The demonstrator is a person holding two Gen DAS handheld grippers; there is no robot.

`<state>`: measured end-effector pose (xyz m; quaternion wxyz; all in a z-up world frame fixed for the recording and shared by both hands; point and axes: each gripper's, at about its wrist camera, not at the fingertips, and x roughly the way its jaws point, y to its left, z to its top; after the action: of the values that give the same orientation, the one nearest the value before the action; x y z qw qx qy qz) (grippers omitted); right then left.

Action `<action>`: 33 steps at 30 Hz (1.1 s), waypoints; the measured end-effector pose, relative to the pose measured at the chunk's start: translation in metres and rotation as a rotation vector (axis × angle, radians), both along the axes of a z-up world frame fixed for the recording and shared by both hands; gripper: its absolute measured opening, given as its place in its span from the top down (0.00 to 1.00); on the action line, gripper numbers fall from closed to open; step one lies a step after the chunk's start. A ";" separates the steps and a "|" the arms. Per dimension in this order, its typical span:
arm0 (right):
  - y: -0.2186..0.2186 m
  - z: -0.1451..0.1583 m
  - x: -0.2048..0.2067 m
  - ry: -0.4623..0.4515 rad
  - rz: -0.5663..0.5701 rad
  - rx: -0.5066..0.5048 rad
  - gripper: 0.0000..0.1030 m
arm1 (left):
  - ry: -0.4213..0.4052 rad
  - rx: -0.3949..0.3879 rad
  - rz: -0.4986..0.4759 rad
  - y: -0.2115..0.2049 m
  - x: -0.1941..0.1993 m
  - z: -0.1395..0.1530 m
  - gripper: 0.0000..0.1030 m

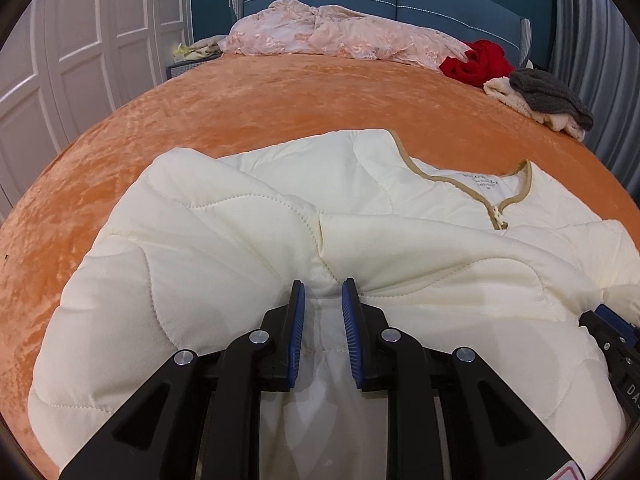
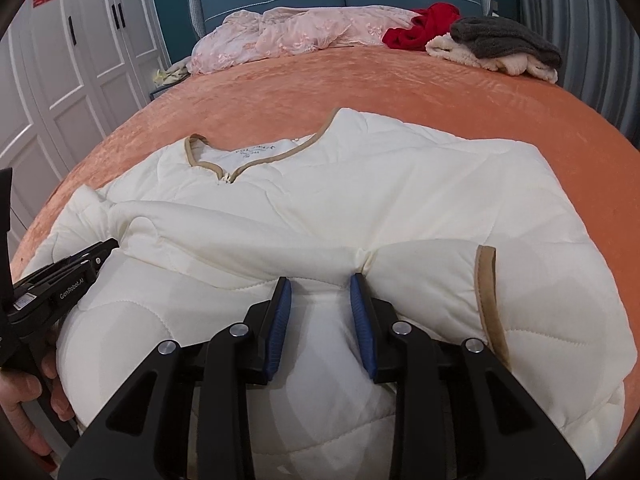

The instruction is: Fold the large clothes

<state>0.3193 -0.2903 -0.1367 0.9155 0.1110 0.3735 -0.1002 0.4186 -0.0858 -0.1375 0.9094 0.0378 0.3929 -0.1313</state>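
A cream quilted jacket [image 1: 280, 216] is spread on the orange bed [image 1: 240, 96]. A bunched fold is clamped by the left tool [image 1: 322, 294] directly ahead; another fold is pinched between the right tool [image 2: 320, 288] pads.

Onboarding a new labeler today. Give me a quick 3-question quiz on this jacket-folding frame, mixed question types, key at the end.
1. True or false: the cream quilted jacket lies on a blue sheet.
2. Multiple choice: what does the left gripper have between its fingers? A) a red garment B) a bunched fold of the jacket C) nothing
3. Fill in: the grey garment sits on a ______ fleecy one, near the bed's far right corner.

Key:
1. False; the bedspread is orange.
2. B; the right gripper pinches a jacket fold likewise.
3. Cream; the cream fleece shows beneath it, beside the red garment.
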 end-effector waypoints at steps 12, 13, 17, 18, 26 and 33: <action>0.001 0.011 0.005 0.039 0.007 -0.007 0.64 | 0.067 -0.011 -0.006 0.005 0.004 0.017 0.77; 0.002 0.019 0.005 0.037 0.017 -0.004 0.60 | 0.101 -0.051 -0.027 0.011 0.005 0.025 0.70; 0.009 0.057 0.021 -0.054 0.078 0.069 0.51 | 0.114 -0.173 -0.036 0.043 0.021 0.061 0.66; 0.011 0.063 0.031 -0.065 0.091 0.101 0.50 | 0.112 -0.188 -0.013 0.051 0.031 0.068 0.66; 0.050 0.064 0.162 -0.017 0.198 0.245 0.46 | 0.225 -0.292 0.158 0.081 0.123 0.055 0.66; 0.064 0.010 0.227 0.139 0.191 0.336 0.53 | 0.194 -0.203 0.160 0.071 0.127 0.009 0.66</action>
<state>0.5459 -0.2265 -0.1268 0.8614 0.2192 0.4561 0.0434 0.5457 -0.0151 -0.1283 0.8739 -0.0986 0.4653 -0.1003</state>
